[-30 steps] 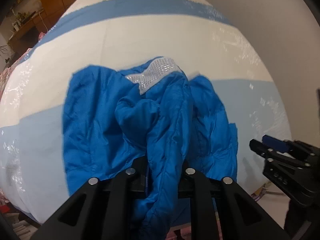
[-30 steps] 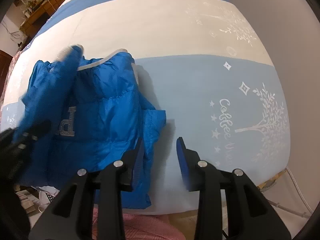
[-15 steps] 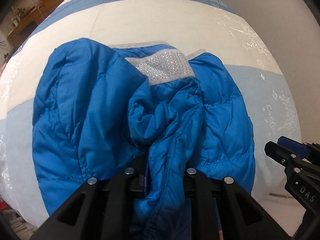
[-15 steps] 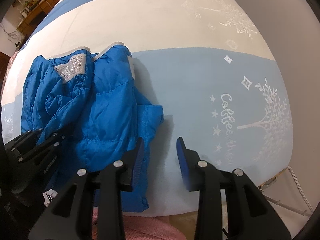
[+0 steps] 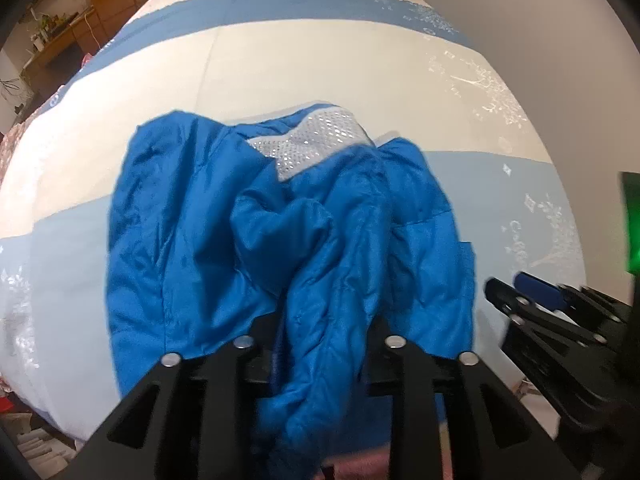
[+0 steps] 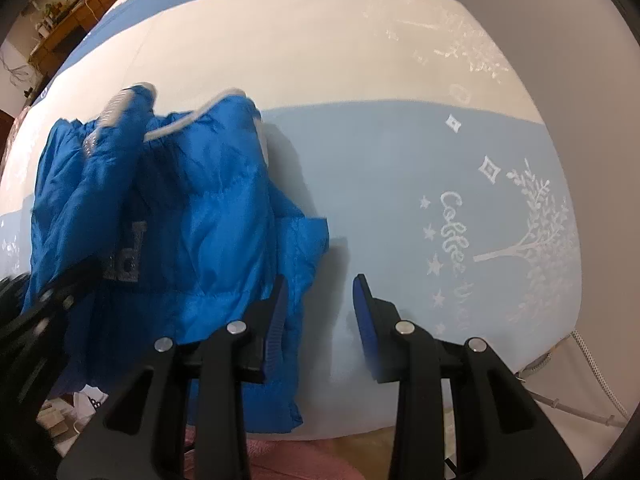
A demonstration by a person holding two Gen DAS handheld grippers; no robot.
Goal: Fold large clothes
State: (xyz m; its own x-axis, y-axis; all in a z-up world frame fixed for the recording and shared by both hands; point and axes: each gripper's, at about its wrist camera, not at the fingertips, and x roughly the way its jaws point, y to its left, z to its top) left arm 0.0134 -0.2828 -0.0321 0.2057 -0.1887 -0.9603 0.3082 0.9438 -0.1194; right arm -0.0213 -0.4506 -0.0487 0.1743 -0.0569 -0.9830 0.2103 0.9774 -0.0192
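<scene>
A blue puffer jacket (image 5: 248,240) with a grey sparkly collar (image 5: 320,140) lies crumpled at the near edge of the bed (image 5: 280,64). My left gripper (image 5: 320,344) is shut on a bunched fold of the jacket, lifted toward the camera. In the right wrist view the jacket (image 6: 208,216) fills the left side, with grey letters on it. My right gripper (image 6: 320,312) is open and empty, just right of the jacket's hem, above the light blue sheet (image 6: 380,180). It also shows in the left wrist view (image 5: 532,296) at the right.
The bed cover has cream and blue bands and a white tree print (image 6: 528,236) at the right. Wooden furniture (image 5: 60,36) stands at the far left. A white cable (image 6: 592,368) hangs off the bed's right edge. A pink cloth (image 6: 280,460) lies below the near edge.
My left gripper has pulled back and up with the jacket fold; the jacket looks smaller and its collar has shifted. The right gripper has stayed open in about the same place.
</scene>
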